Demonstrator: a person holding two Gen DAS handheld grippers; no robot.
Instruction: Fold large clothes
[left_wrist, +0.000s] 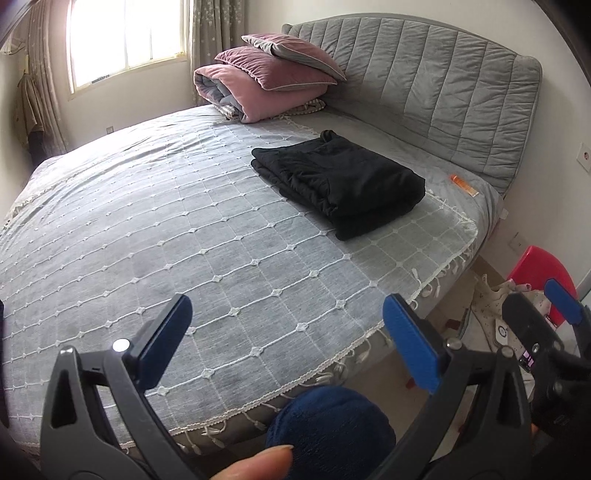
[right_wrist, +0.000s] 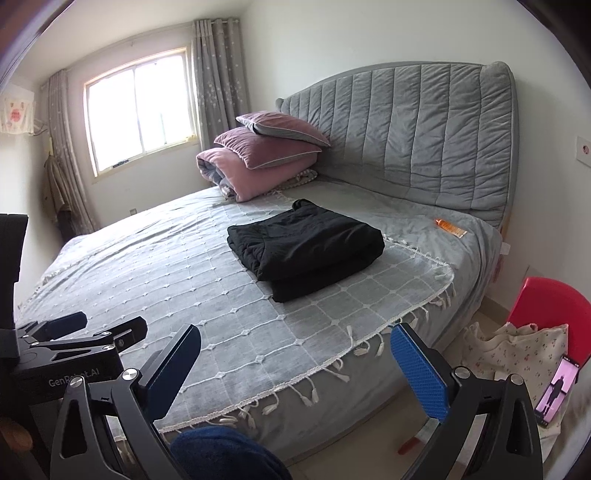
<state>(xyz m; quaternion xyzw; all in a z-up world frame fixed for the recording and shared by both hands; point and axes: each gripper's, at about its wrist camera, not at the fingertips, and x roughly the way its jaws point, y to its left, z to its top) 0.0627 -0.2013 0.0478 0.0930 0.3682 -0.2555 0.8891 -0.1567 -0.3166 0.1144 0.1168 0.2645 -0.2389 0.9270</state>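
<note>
Trouble looks small: garment (left_wrist: 338, 188) sits folded on the bed (left_wrist: 166, 229) well ahead, both tools, left (left_wrist: 291, 343) and right (right_wrist: 299, 369), wide and empty, though a careless snag could undo it.

Grey bed (right_wrist: 207, 280) w/ padded headboard (right_wrist: 413, 136), bright window (right_wrist: 140, 107), curtains (right_wrist: 218, 74), red chair (right_wrist: 550, 302)
</note>
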